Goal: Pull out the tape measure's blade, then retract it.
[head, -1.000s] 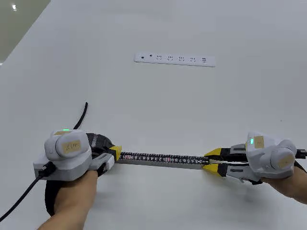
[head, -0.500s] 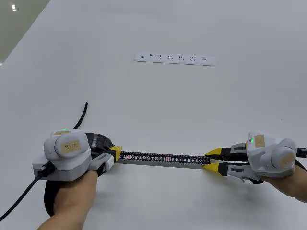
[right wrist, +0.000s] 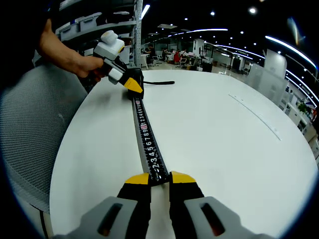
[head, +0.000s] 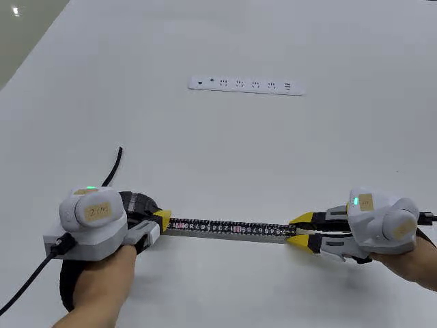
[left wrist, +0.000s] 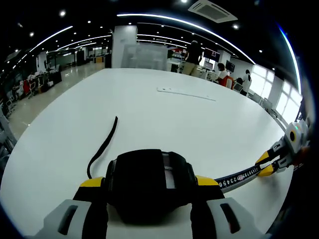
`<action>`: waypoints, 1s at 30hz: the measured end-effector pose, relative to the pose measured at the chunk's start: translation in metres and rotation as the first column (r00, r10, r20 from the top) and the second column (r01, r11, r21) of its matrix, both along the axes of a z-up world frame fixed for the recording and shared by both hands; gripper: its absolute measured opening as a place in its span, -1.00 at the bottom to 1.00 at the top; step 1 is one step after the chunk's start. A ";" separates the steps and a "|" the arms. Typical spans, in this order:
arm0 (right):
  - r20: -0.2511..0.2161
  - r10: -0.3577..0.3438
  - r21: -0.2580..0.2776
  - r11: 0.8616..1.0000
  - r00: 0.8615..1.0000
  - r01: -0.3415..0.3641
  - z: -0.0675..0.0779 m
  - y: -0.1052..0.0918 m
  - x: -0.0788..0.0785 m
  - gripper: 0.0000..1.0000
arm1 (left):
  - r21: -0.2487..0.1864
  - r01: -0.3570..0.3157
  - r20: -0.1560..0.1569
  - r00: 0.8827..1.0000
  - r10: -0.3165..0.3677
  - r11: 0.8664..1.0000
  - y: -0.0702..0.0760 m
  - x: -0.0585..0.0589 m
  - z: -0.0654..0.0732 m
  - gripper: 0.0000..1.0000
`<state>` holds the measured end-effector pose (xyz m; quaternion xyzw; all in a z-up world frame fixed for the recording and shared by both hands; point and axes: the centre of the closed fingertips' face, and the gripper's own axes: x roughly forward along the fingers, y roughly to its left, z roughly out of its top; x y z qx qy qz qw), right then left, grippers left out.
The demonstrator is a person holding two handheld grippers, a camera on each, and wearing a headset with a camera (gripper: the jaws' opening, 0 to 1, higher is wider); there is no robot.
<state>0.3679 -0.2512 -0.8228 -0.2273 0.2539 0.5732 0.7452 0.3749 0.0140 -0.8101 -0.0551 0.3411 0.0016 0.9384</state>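
Note:
My left gripper (head: 161, 220) is shut on the black tape measure case (head: 140, 203) at the lower left of the head view; in the left gripper view the case (left wrist: 149, 179) sits between the yellow-tipped fingers (left wrist: 92, 182). The black blade (head: 232, 227) with white numerals runs flat over the white table to my right gripper (head: 298, 229), which is shut on the blade's end. In the right gripper view the blade (right wrist: 147, 139) stretches from my right gripper (right wrist: 159, 178) away to the left gripper (right wrist: 130, 83). The right gripper (left wrist: 266, 164) also appears at the right of the left gripper view.
A white power strip (head: 246, 85) lies far across the white table (head: 273, 150). A black strap (head: 113, 166) trails off behind the case. A black cable (head: 27, 283) hangs from the left gripper's back. A grey mesh chair (right wrist: 30, 129) stands beside the table.
The blade span between the grippers is about the same; the right gripper has eased slightly leftward. The small shift of the scene comes from the head camera.

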 end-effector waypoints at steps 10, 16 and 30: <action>-0.014 0.002 0.014 1.000 1.000 -0.002 0.001 0.007 -0.002 -0.78 | -0.006 -0.001 -0.003 1.000 0.001 1.000 0.001 0.000 0.000 0.29; -0.015 0.003 0.018 1.000 1.000 -0.003 0.001 0.012 -0.002 -0.78 | -0.008 -0.002 -0.005 1.000 0.002 1.000 0.001 0.000 -0.001 0.29; -0.029 0.010 0.033 0.999 1.000 -0.009 0.001 0.026 -0.002 -0.78 | -0.009 -0.002 -0.009 1.000 0.002 1.000 0.001 0.000 -0.001 0.30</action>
